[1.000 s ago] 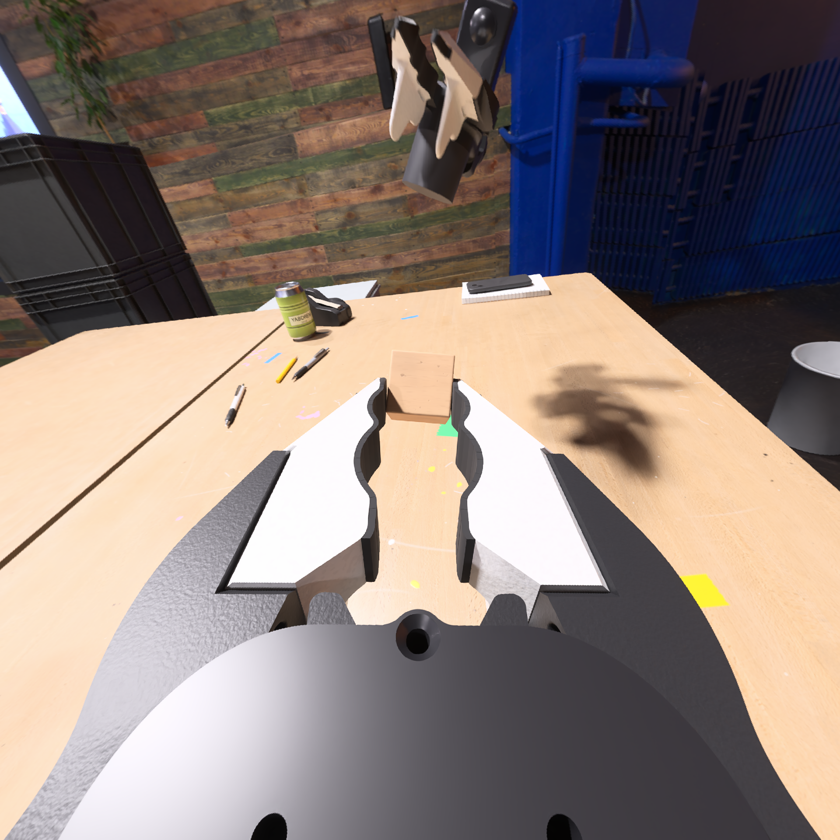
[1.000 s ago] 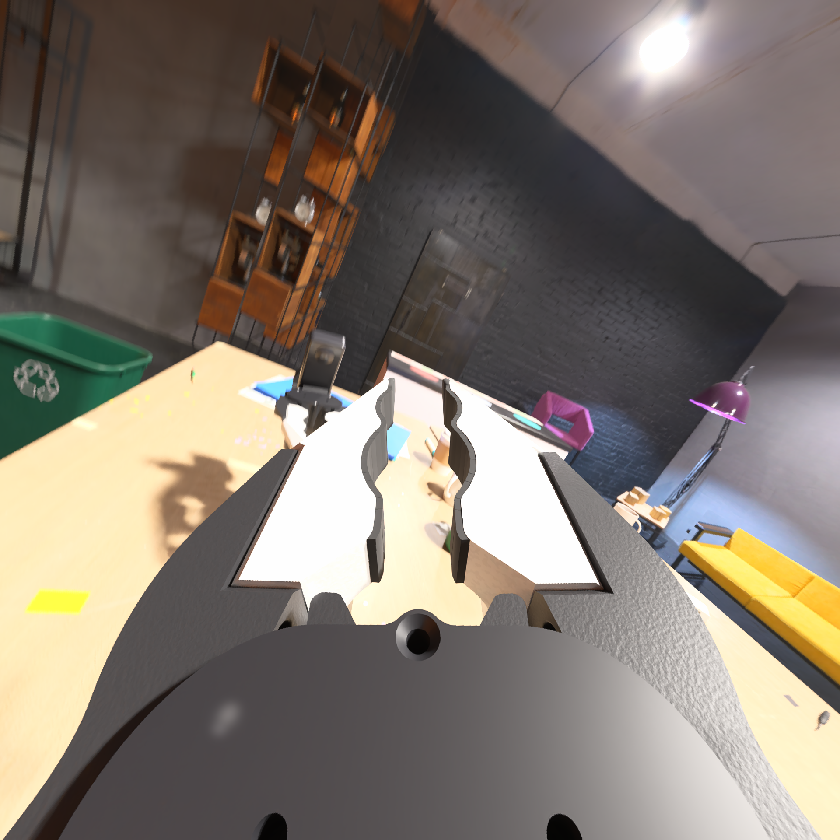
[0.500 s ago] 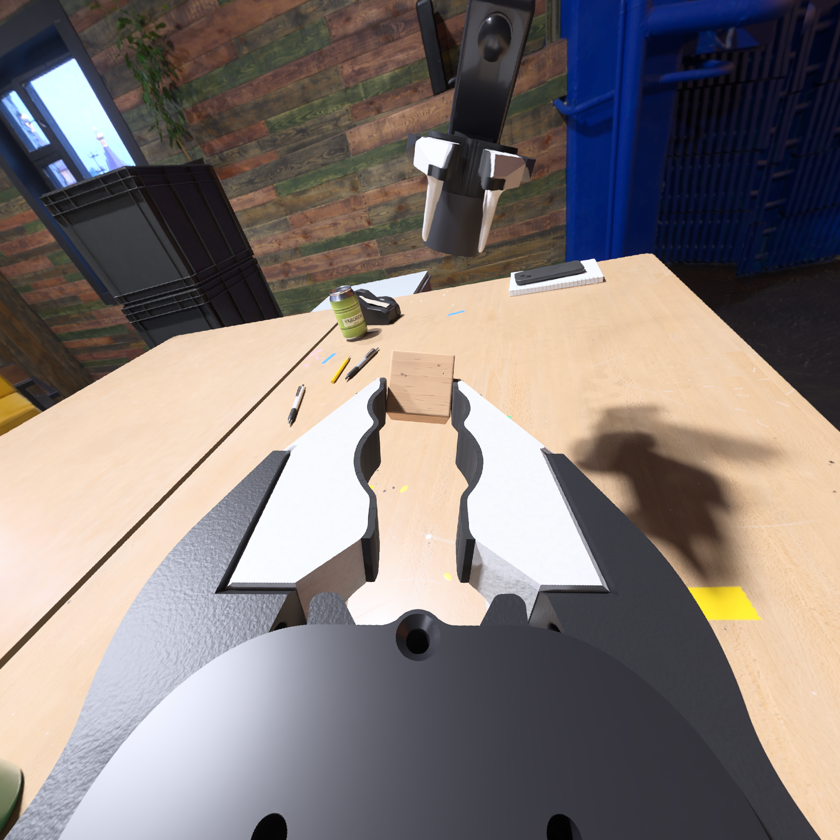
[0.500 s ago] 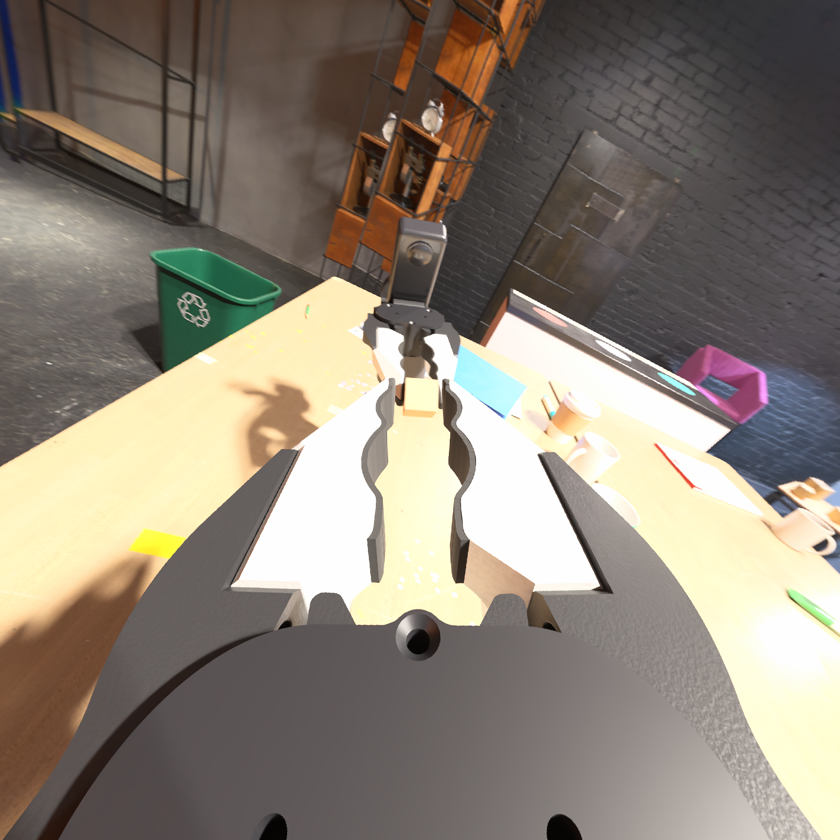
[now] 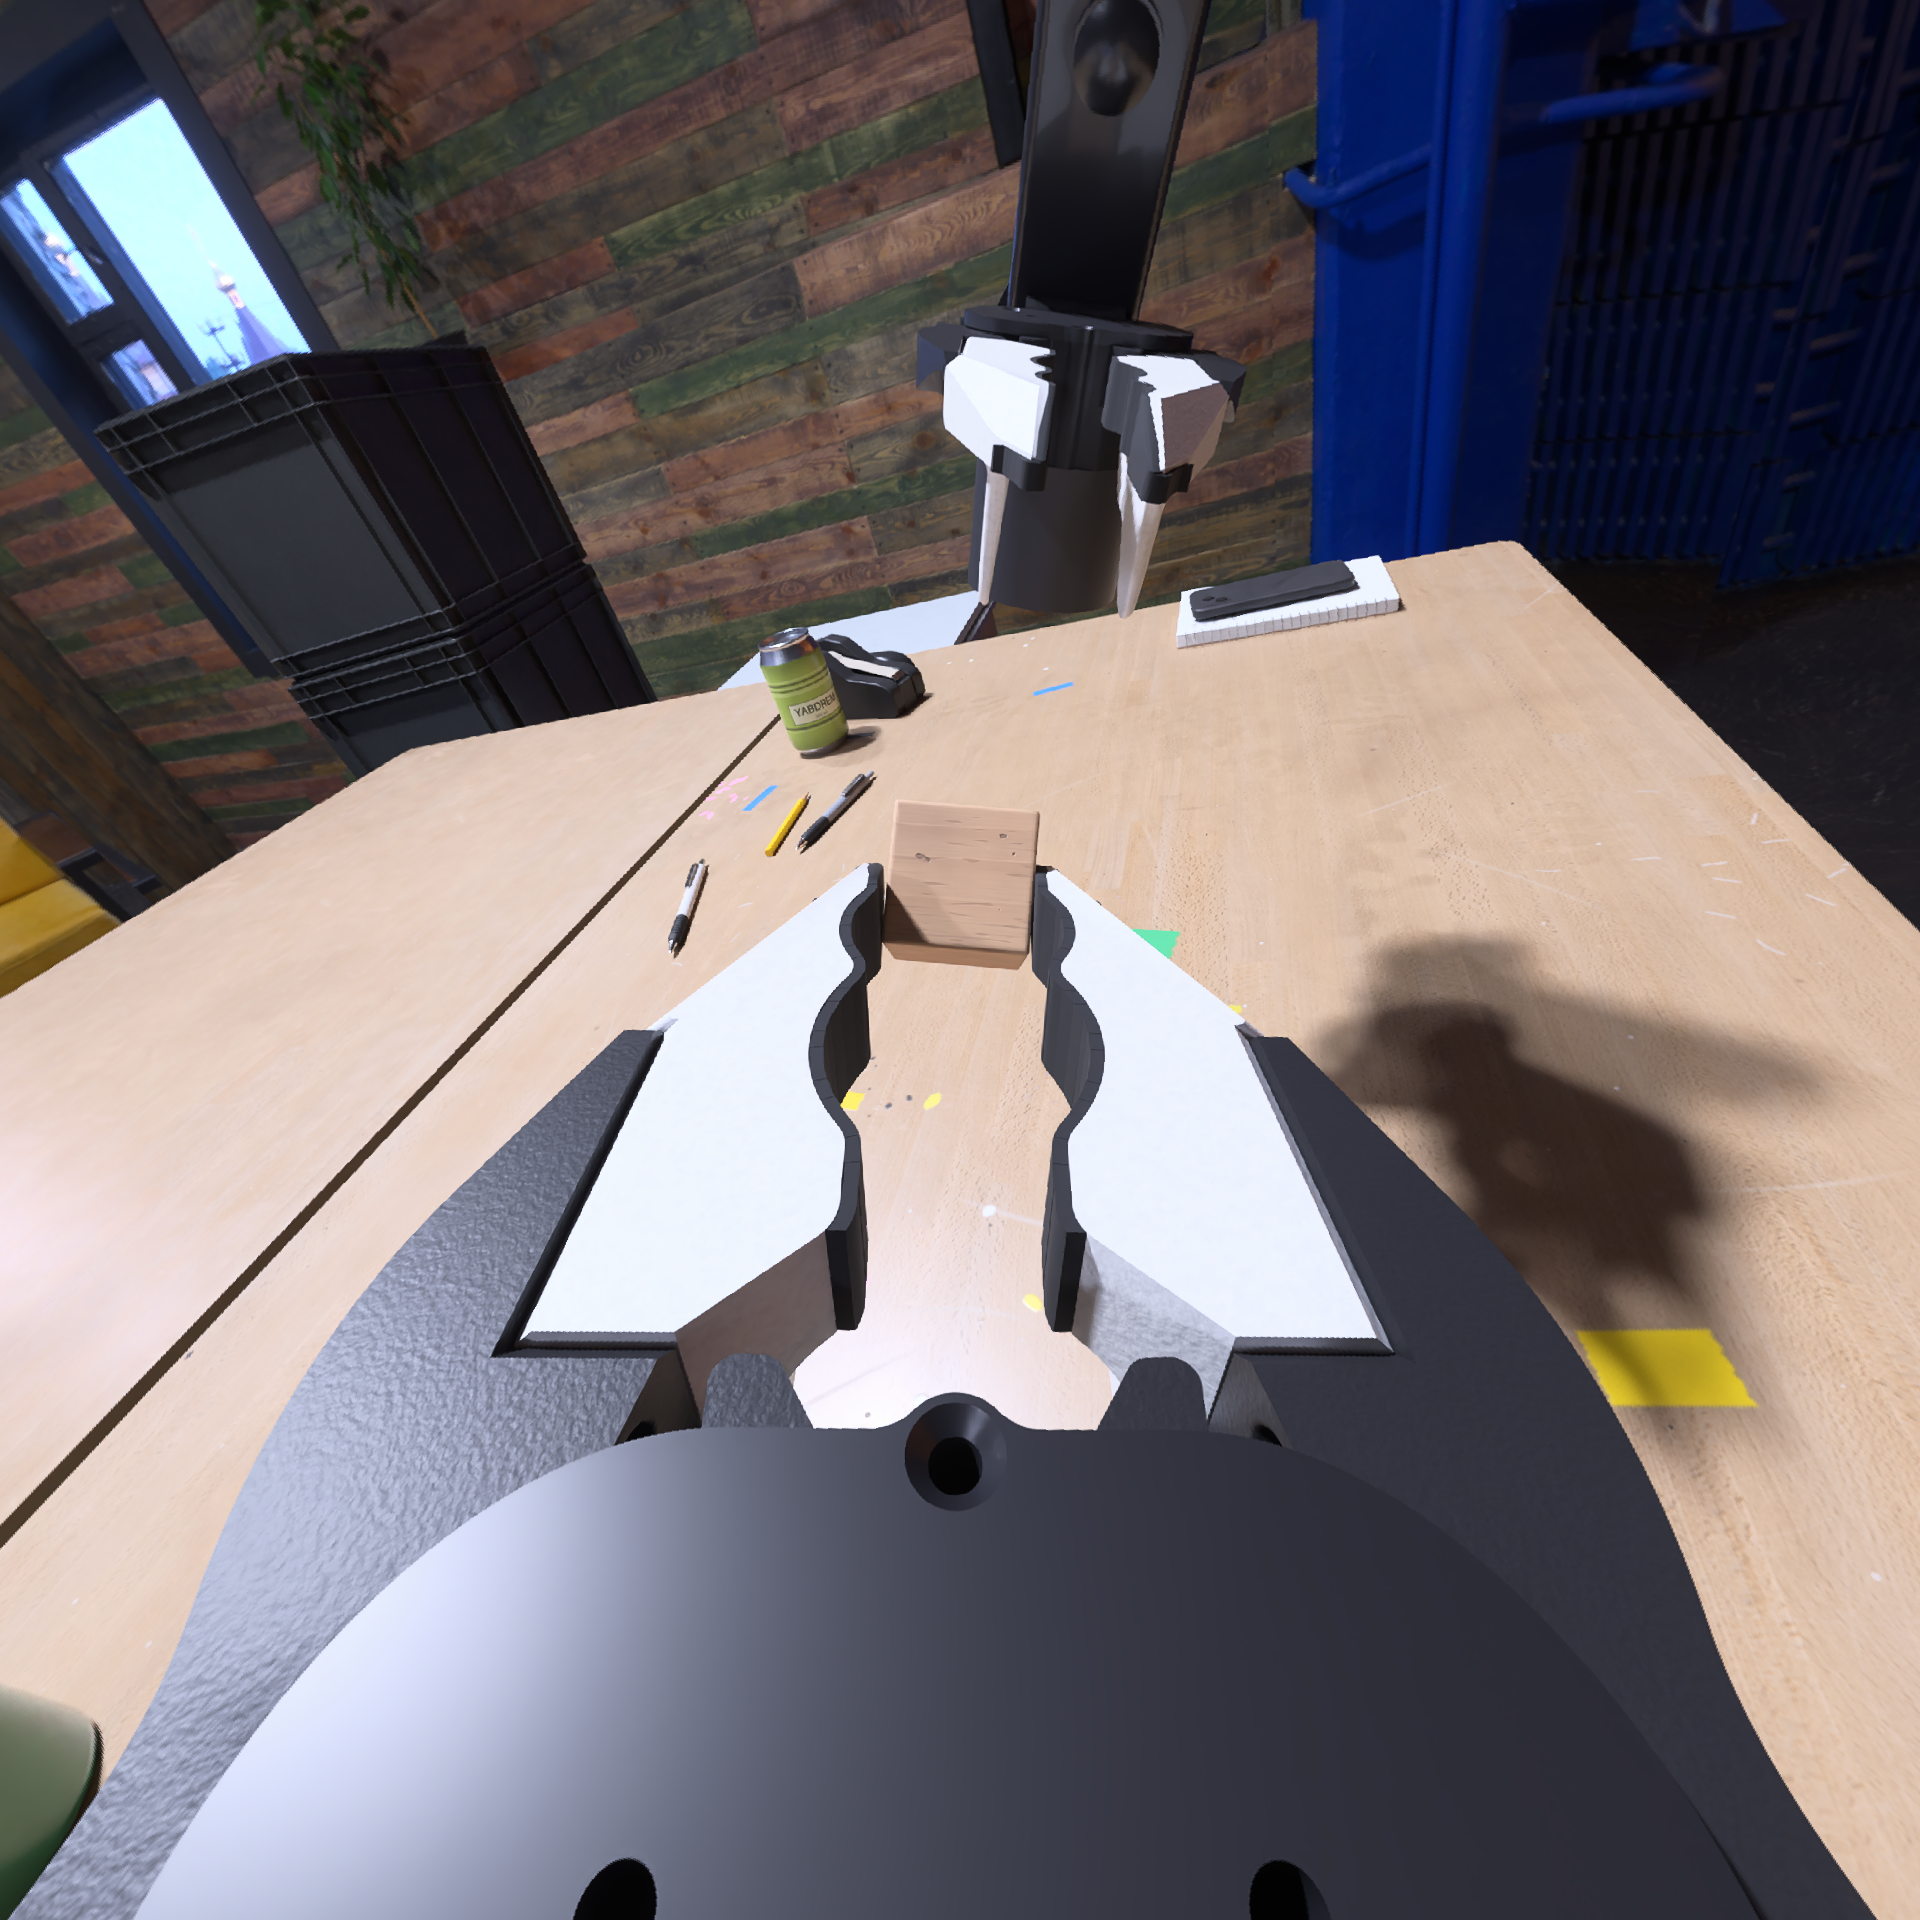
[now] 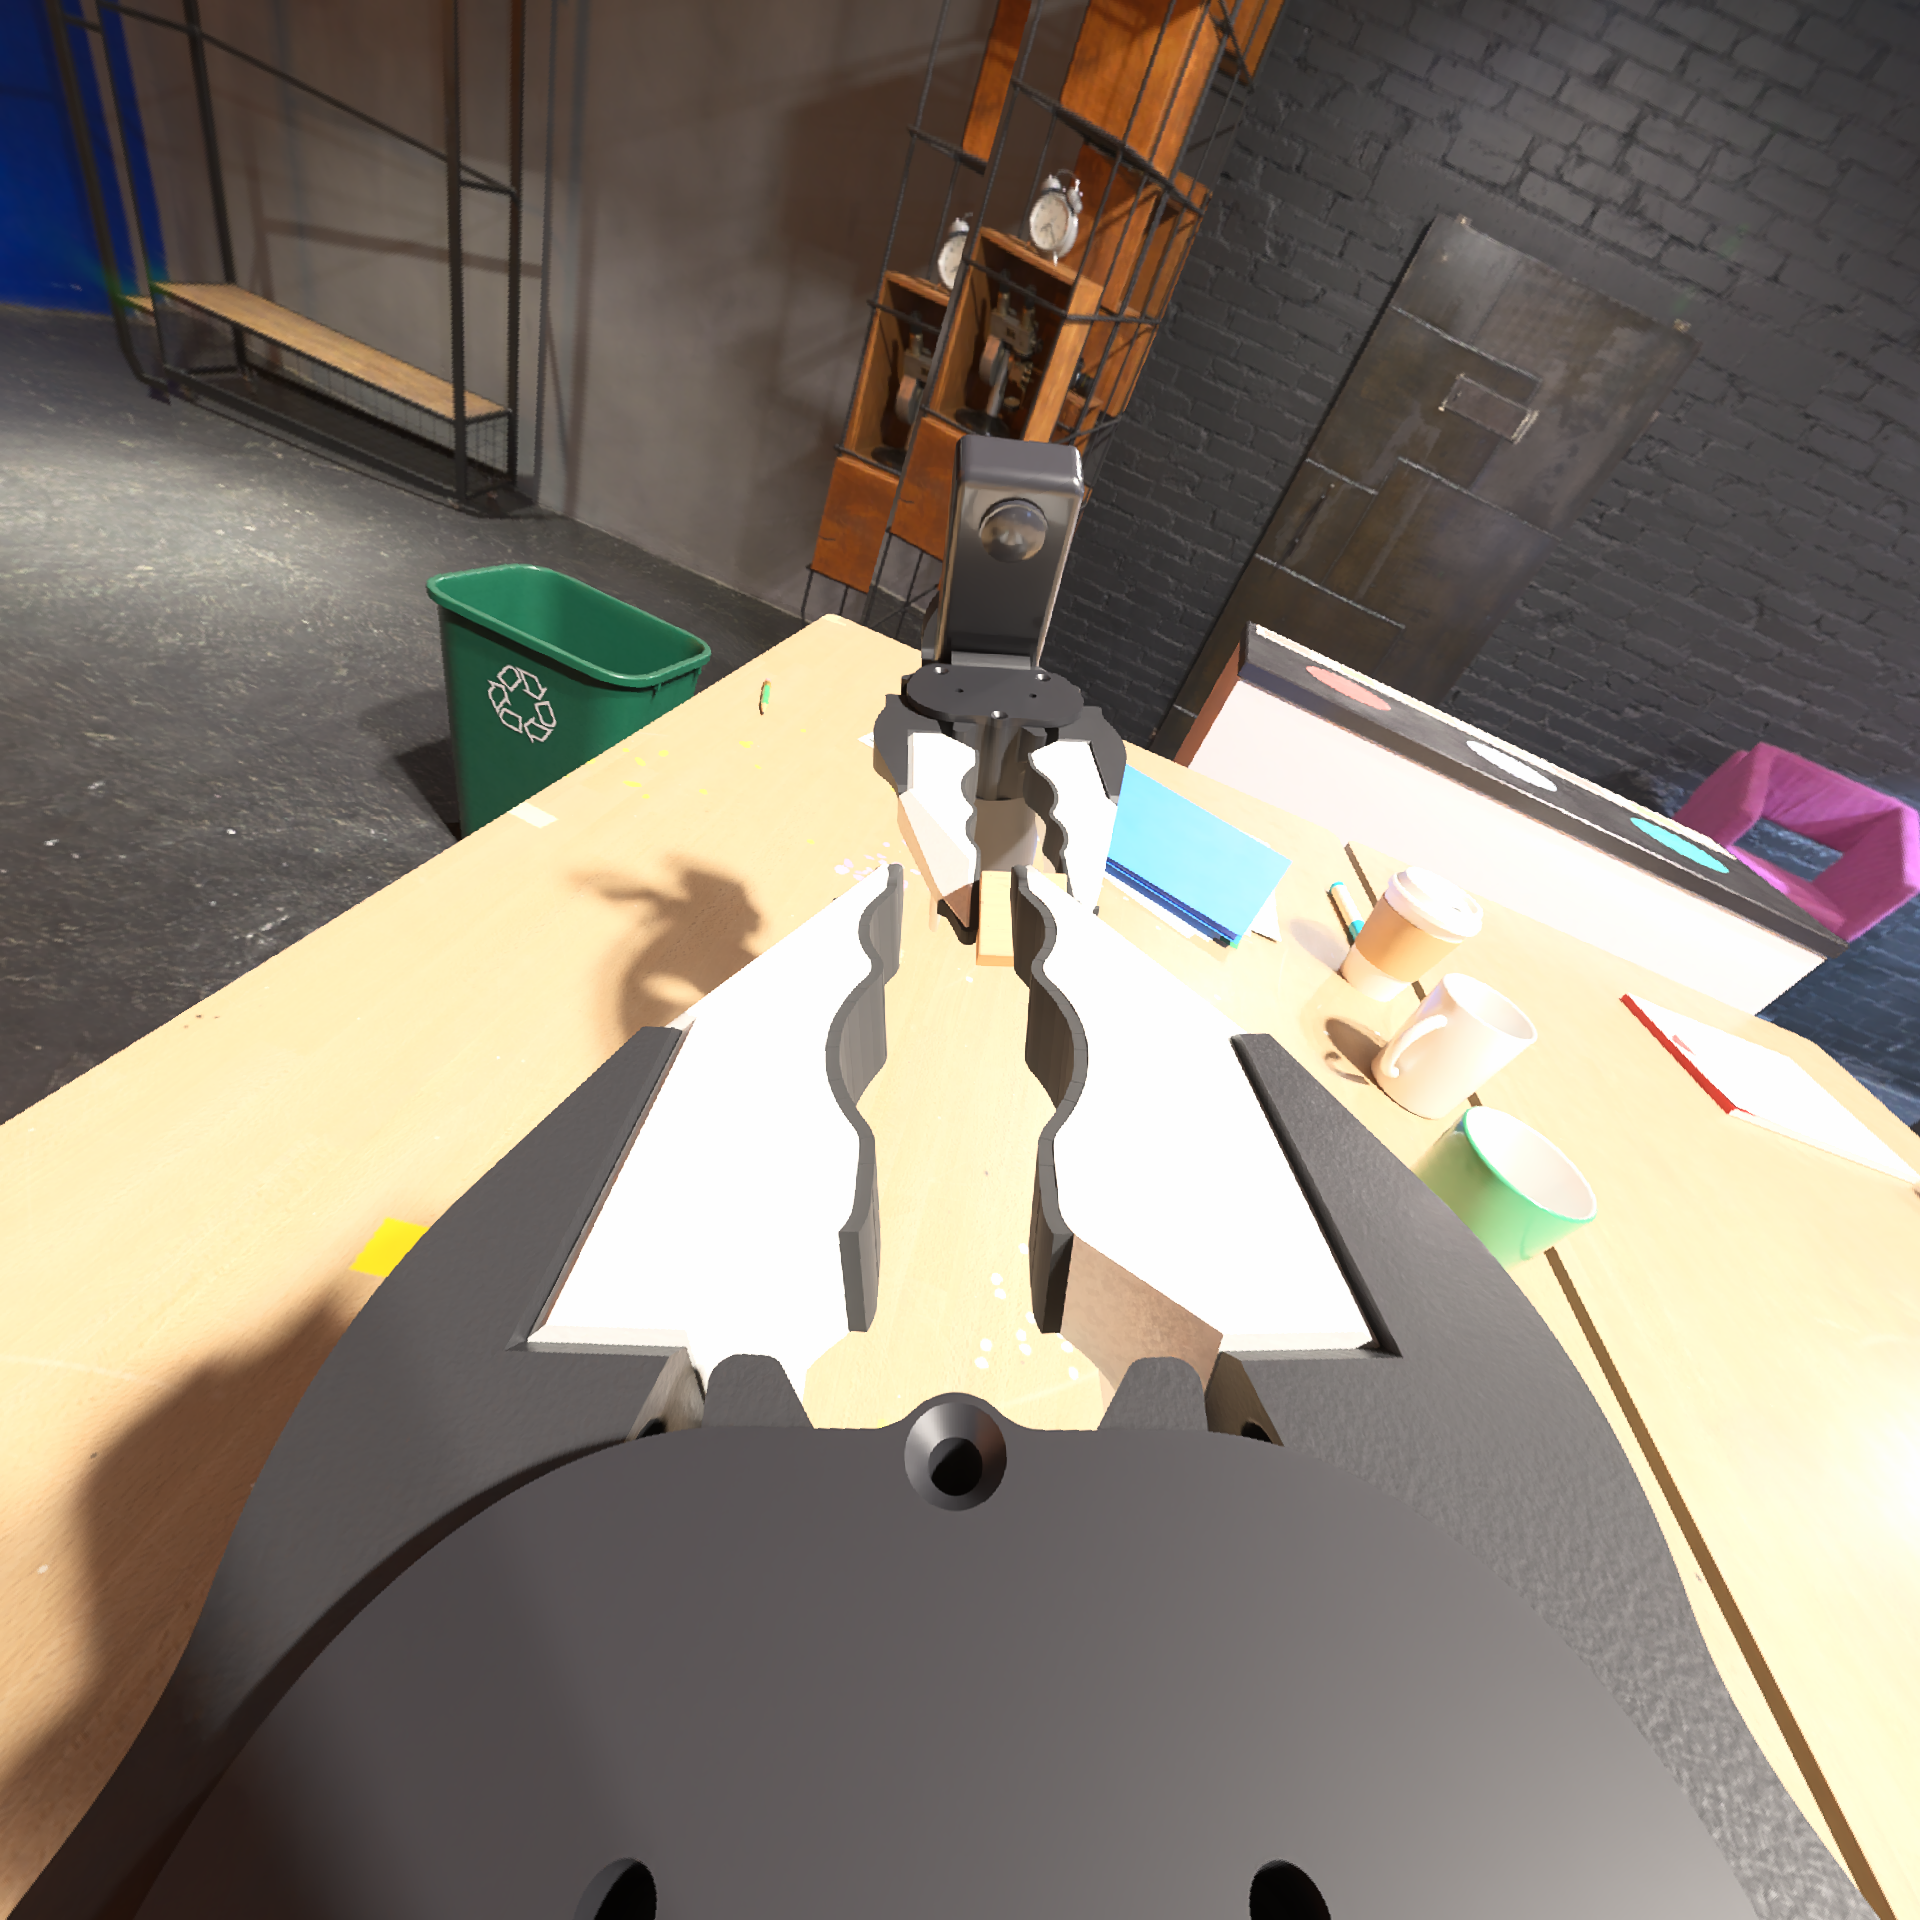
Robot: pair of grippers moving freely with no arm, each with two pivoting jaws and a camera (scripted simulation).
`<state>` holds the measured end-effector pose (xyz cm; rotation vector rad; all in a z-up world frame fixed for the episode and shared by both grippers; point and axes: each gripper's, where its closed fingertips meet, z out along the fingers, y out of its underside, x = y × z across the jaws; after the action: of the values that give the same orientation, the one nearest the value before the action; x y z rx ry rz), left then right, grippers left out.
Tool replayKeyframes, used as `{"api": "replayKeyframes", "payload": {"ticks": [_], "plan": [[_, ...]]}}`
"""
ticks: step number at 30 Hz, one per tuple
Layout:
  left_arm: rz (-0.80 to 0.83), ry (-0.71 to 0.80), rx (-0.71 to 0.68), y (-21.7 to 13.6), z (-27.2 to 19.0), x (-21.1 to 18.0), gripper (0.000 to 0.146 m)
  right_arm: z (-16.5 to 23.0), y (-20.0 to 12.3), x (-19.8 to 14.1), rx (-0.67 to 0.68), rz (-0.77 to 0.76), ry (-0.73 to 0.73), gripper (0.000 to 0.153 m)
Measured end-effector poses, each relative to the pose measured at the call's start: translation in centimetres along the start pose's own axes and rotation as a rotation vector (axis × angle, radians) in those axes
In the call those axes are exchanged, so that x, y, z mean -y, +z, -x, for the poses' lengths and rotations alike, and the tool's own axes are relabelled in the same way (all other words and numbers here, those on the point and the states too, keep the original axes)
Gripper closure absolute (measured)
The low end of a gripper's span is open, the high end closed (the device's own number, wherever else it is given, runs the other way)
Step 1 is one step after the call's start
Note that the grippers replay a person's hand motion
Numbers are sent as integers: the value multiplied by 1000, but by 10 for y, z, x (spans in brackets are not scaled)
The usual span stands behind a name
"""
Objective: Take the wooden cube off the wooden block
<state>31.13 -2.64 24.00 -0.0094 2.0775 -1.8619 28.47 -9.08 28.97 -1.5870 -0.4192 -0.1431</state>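
Note:
A light wooden piece [image 5: 961,904] stands on the table [image 5: 1351,831]; I cannot tell cube from block in it. My left gripper [image 5: 958,896] is open, its fingertips on either side of the piece, close to its side faces; contact is unclear. My right gripper [image 6: 956,883] is open and empty, above the table, facing the left gripper. It shows in the left wrist view [image 5: 1060,582], hanging over the far table end. In the right wrist view the left gripper [image 6: 1000,894] stands around the narrow wooden piece [image 6: 995,925].
A green can [image 5: 805,691], a tape dispenser [image 5: 878,670], pens [image 5: 831,810] and a phone on a notepad [image 5: 1283,603] lie beyond the piece. Cups [image 6: 1449,1044], a green mug [image 6: 1512,1184] and a blue notebook [image 6: 1184,857] sit to one side. A green bin [image 6: 551,686] stands off the table.
My right gripper has swung from tilted to level, come lower and nearer, and now looks down the table at the left gripper. The left gripper stays around the wooden piece.

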Motion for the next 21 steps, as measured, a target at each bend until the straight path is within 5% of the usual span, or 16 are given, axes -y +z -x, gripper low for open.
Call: {"api": "replayKeyframes", "payload": {"ticks": [21], "plan": [[164, -46, 97, -1, 6, -2, 118, -6, -2, -8, -65, 64, -67, 132]]}}
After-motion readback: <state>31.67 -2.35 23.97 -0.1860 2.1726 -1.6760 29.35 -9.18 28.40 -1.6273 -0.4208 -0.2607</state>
